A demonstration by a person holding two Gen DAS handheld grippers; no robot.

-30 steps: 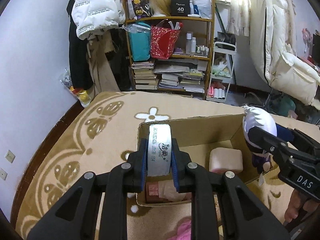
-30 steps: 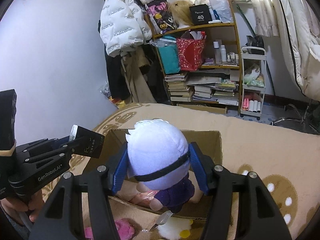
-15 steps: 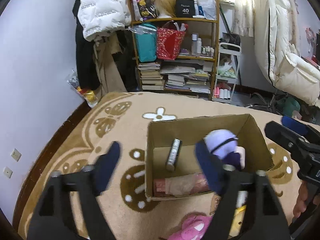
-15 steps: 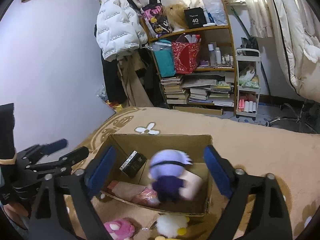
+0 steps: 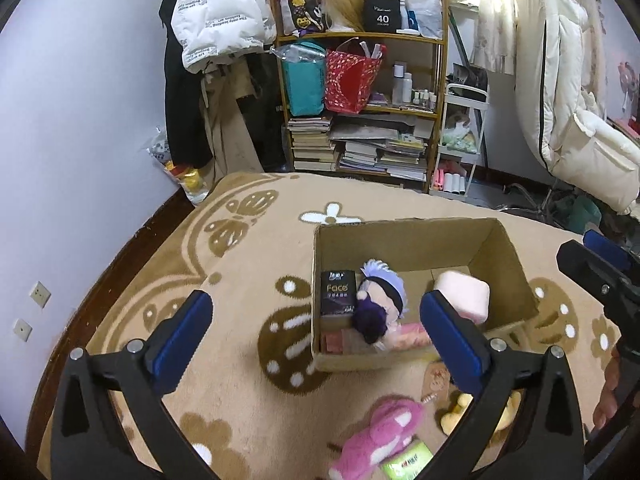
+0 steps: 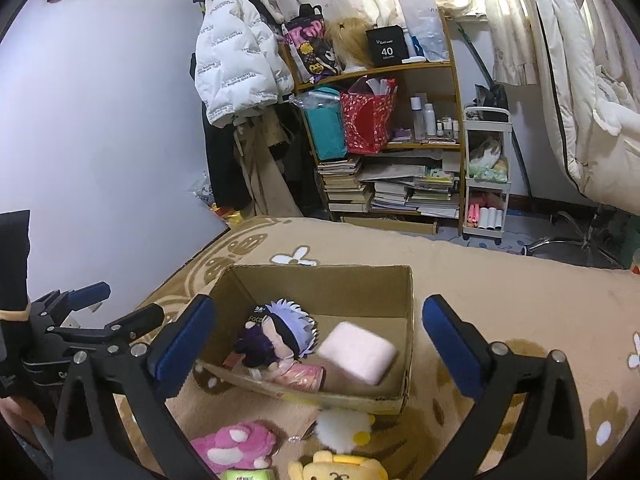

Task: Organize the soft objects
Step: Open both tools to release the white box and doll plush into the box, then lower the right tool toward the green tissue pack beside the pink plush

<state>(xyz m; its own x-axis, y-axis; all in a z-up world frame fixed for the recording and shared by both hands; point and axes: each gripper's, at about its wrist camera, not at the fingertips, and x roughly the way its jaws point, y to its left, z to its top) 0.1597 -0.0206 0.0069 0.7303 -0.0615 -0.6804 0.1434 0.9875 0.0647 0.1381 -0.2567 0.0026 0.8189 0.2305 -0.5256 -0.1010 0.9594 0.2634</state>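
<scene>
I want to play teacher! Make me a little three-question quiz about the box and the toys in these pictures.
1. True or false: the white-haired plush doll lies inside the cardboard box.
2. Which toy lies on the carpet, outside the box? A. pink plush toy B. pink sponge block C. black tissue pack
3. Fill in: the left gripper and the right gripper both hold ____.

Key: 1 true; 2 A; 3 nothing, since both sets of jaws stand wide open above the box.

Box [image 5: 404, 236] top open; far half free; doll [image 5: 380, 304], pink block [image 5: 464, 294] fill near half
</scene>
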